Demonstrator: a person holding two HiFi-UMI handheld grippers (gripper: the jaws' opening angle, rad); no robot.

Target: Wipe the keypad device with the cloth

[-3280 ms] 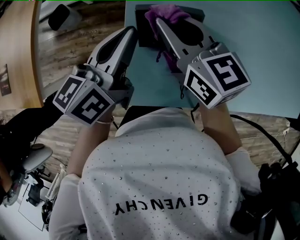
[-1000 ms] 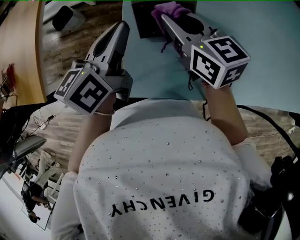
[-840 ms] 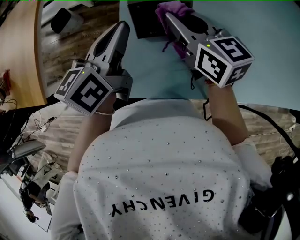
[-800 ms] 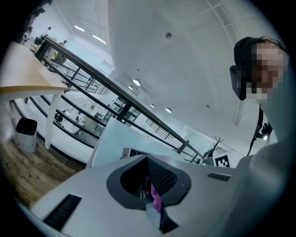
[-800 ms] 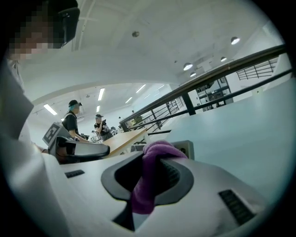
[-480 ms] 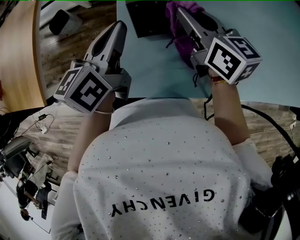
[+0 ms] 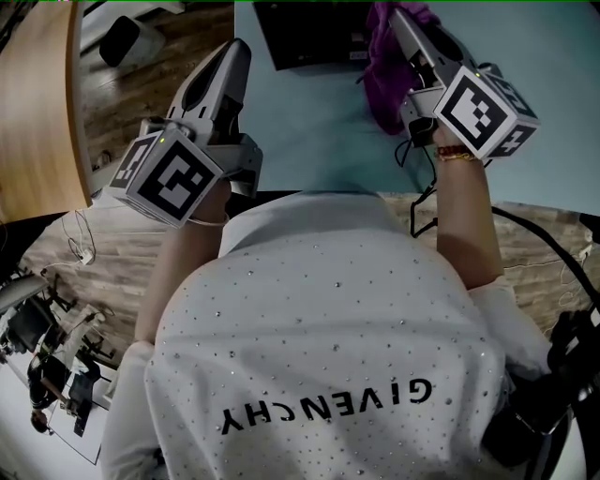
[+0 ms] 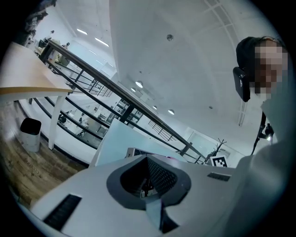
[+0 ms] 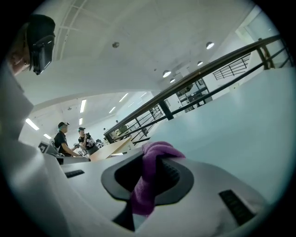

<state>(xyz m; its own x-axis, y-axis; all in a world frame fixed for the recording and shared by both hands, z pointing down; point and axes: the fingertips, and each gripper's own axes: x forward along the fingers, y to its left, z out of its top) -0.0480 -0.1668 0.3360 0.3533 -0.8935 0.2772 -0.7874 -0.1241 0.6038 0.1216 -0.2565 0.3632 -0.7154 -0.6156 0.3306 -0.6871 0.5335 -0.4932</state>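
Observation:
The black keypad device (image 7: 307, 34) lies at the far edge of the pale blue table (image 7: 309, 131); it also shows just past the jaws in the left gripper view (image 8: 134, 152). My right gripper (image 7: 405, 17) is shut on the purple cloth (image 7: 382, 67), held to the right of the device and off it. In the right gripper view the cloth (image 9: 147, 181) hangs down between the closed jaws of that gripper (image 9: 156, 153). My left gripper (image 7: 232, 54) hovers over the table's left edge, left of the device, shut with nothing in it (image 8: 148, 159).
Wooden floor and a curved wooden desk (image 7: 37, 103) lie to the left, with a dark bin (image 7: 117, 42) on the floor. The person's white shirt (image 7: 319, 356) fills the lower frame. Black cables (image 7: 553, 272) run at the right.
The right gripper has carried the purple cloth to the right, from the device's right part to beside it. The left gripper has stayed where it was.

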